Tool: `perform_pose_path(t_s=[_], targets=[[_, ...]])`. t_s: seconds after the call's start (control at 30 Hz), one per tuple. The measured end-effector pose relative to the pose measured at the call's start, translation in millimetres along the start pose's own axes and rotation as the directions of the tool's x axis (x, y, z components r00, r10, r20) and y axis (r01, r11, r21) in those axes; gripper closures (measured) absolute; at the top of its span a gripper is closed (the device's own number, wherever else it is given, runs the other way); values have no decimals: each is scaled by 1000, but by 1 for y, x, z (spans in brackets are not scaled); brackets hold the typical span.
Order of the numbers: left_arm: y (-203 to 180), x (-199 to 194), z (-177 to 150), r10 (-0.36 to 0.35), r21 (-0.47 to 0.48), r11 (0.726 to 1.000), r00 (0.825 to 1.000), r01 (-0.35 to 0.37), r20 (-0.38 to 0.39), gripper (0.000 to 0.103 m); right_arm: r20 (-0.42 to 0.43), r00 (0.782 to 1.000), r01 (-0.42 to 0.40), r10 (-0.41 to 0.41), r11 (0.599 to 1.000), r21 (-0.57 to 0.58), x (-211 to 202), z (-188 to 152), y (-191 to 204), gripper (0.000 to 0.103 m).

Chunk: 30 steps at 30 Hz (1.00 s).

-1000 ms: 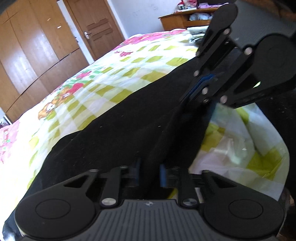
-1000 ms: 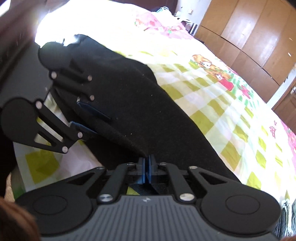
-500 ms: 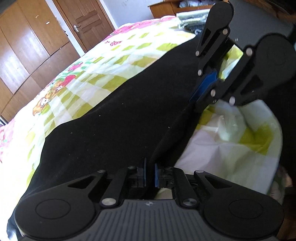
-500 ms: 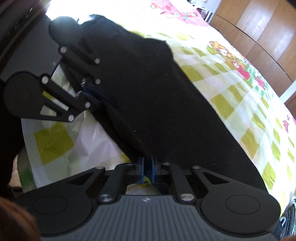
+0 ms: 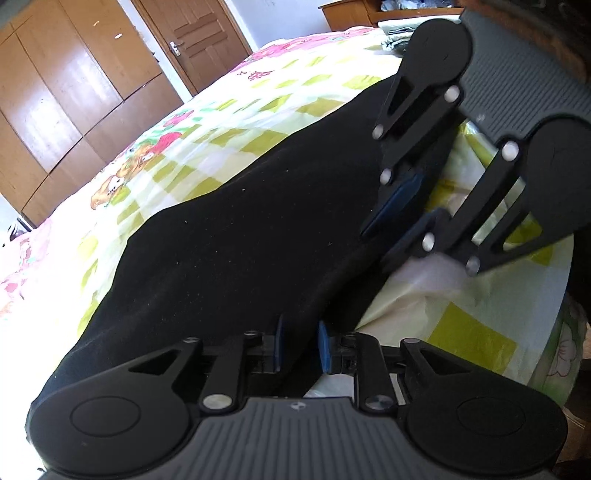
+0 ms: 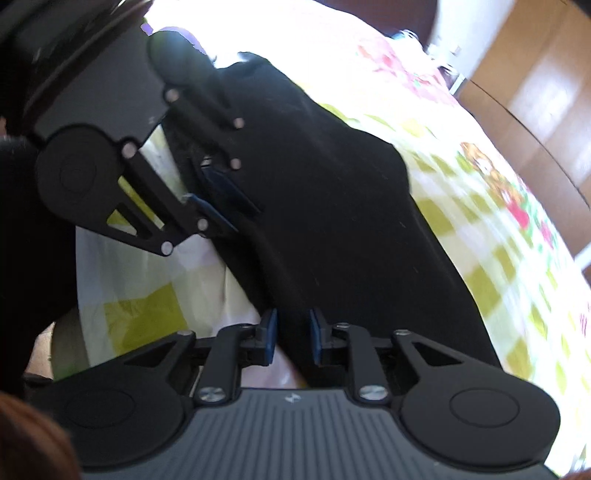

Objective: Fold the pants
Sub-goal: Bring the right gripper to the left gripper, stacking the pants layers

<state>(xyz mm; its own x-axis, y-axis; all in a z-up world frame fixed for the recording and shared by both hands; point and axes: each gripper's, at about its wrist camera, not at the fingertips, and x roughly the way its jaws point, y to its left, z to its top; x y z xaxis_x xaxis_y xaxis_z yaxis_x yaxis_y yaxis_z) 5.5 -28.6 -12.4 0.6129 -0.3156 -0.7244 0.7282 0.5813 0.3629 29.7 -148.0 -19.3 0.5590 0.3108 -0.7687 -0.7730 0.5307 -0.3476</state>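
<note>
Black pants lie flat across the bed near its front edge; they also show in the right wrist view. My left gripper is open, its blue pads apart, with the pants' near edge lying between them. My right gripper is open too, with the pants' edge between its pads. Each gripper shows in the other's view, the right one and the left one, both with pads apart over the pants' edge.
The bed has a yellow-green checked, flowered sheet that hangs over the front edge. Wooden wardrobes and a door stand beyond the bed. A wooden dresser with clutter is at the back right.
Both grippers were shut on the pants' edge and have opened. The pants have come down to lie flatter on the bed. The right camera is swinging; its background is blurred.
</note>
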Motion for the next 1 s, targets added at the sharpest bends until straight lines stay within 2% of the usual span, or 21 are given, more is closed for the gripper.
perform_pose_path(t_s=[0.1,0.27,0.33,0.37,0.4,0.47,0.57,0.67,0.73,0.83,0.87,1.0], targets=[[0,-8,-7,-10,20,1000,1000,10,8,67,-5,1000,-31,31,999,-11,4,6,3,80],[5,-9,-17,4,-2,1000,1000,-4,-8,63,-1,999,-32,32,999,24,21,13,2,80],[6,-11,-21,21,5,1000,1000,-21,-5,62,-2,1000,-23,23,999,46,25,17,4,88],[7,-12,-22,29,4,1000,1000,-29,-1,62,2,999,-32,32,997,70,25,22,3,97],[9,-15,-23,38,-6,999,999,-38,5,63,6,999,-41,40,995,89,21,24,0,97],[14,-24,-25,57,-22,998,998,-57,19,79,24,999,-33,30,995,97,12,28,-4,98],[17,-37,-28,80,-15,997,996,-79,41,81,57,998,-15,11,998,69,-8,33,-1,99],[17,-28,-39,58,-3,998,998,-58,-23,83,54,998,-23,20,998,61,-6,32,4,99],[16,-18,-46,45,-6,999,997,-46,-64,83,10,999,-34,34,997,69,12,26,8,99],[17,-20,-46,58,-24,998,997,-59,-56,80,-11,1000,-15,16,998,53,23,27,15,98],[18,-22,-46,69,-27,997,996,-71,-48,76,-8,1000,-5,6,998,61,23,29,14,97],[21,-28,-55,107,-37,993,994,-108,-32,74,-11,1000,2,-2,999,42,26,36,15,94]])
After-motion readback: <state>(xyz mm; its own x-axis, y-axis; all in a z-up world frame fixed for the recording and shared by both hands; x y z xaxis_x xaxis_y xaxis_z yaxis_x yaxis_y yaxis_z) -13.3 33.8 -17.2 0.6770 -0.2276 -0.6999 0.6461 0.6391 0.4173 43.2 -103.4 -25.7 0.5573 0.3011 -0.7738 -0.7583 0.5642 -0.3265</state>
